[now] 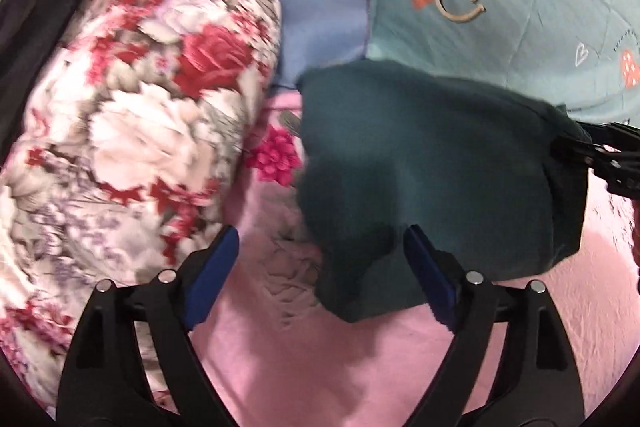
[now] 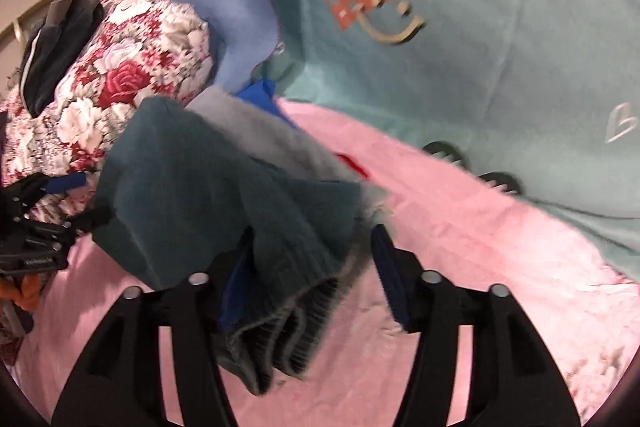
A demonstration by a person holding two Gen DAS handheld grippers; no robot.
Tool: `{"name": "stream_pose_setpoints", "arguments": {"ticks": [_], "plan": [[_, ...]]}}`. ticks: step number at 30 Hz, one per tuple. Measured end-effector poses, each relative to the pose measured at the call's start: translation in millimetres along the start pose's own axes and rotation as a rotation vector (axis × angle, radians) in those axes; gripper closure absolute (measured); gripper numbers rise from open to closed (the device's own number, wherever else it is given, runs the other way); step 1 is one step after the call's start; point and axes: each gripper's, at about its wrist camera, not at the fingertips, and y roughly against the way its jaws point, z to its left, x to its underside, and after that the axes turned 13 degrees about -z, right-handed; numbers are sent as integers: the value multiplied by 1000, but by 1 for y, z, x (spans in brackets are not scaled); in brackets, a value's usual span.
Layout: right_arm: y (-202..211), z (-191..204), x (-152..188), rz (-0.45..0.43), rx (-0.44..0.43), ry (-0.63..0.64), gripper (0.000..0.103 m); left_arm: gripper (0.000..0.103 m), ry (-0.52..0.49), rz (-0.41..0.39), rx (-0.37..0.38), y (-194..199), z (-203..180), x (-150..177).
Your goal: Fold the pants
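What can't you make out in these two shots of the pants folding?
- Left wrist view: whether the right gripper at the frame's right edge pinches the dark green pants; cut off, blurred.
- Right wrist view: the pants' ribbed end; motion blur hides how many layers lie there.
- Right wrist view: the left gripper, cut off at the left edge.

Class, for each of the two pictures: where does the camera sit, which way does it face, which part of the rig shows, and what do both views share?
Left wrist: sits on the left gripper, facing forward and down at the dark green pants on the pink sheet; its open blue-padded fingers show.
Right wrist: sits on the right gripper, facing the pants' ribbed end between its fingers.
Shared: pants, pink sheet, floral quilt, heart-print teal blanket; each view shows the other gripper.
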Motion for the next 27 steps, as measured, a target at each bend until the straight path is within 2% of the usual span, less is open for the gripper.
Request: {"name": "stream_pose_setpoints", "arguments": {"ticks": [4,6,8,9,11,13,15,16,18,19,20,22,24,27], "plan": [[27,2,-2,-47,46,11,39,16,-30,-34,-21,17,1,-6],[49,10,-3,-122,82,26,39,15,-43,-62,-32,28,-2,-11],[66,20,-3,-195,39,17,40,13,-43,-100,1,40,-7,-17],[68,24,-2,-205,-24,1,43,13,-46,-115,19,41,-11,-20],[50,30,2,-139,-90,-6,62,11,-64,-107,51,35,-20,-25],[11,26,15,-16,-66,-8,66,11,-88,-62,45,17,-29,-27],[-11,15,25,40,1,-16,68,11,-81,-16,33,12,-32,-28],[-10,12,25,41,6,-35,66,11,-60,-14,40,17,-32,-30],[15,14,20,5,-47,-104,63,9,-49,-30,31,34,-33,-34],[32,18,18,-28,-60,-117,52,6,-52,-28,25,43,-33,-33],[55,25,17,-81,-36,-114,42,5,-58,-19,11,51,-34,-32],[86,36,18,-138,-1,-117,40,4,-62,2,-15,66,-36,-28],[116,47,23,-167,27,-162,35,3,-53,8,-21,82,-39,-24],[146,55,36,-202,91,-190,17,2,-45,2,-37,108,-45,-18]]}}
